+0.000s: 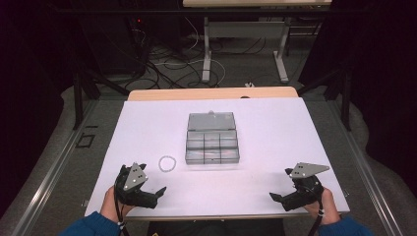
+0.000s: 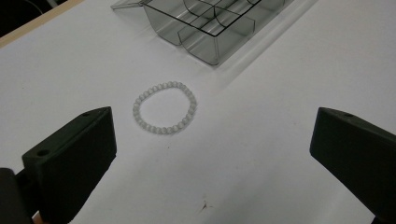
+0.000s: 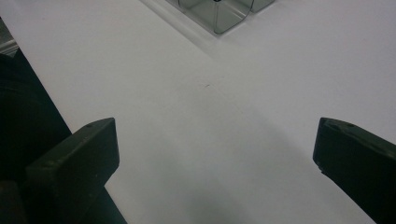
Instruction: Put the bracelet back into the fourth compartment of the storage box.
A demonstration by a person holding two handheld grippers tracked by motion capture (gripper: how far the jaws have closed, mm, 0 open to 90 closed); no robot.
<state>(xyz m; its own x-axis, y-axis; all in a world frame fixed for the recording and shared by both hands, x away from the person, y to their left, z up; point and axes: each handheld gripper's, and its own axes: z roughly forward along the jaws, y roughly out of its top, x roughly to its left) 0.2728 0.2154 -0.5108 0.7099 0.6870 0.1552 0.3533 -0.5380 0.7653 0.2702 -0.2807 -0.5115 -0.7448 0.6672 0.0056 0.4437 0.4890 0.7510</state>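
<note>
A: High view. A small bracelet of pale translucent beads (image 1: 167, 163) lies flat on the white table sheet (image 1: 275, 147), just left of the open grey clear-plastic compartment box (image 1: 212, 146). The left hand-held gripper (image 1: 147, 189) sits near it at the table's front edge; the right hand-held gripper (image 1: 285, 187) is well apart, at the far corner.

B: Left gripper view. Both black jaws stand wide with nothing between them, and the bead bracelet (image 2: 164, 108) lies ahead of them, nearer the left-hand jaw. It looks light, limp and likely to roll or slip; the safest pinch is probably across one side of the ring, straight down onto the beads.

A: Right gripper view. Jaws equally wide, empty, over bare sheet, with a corner of the compartment box (image 3: 219, 11) beyond.
</note>
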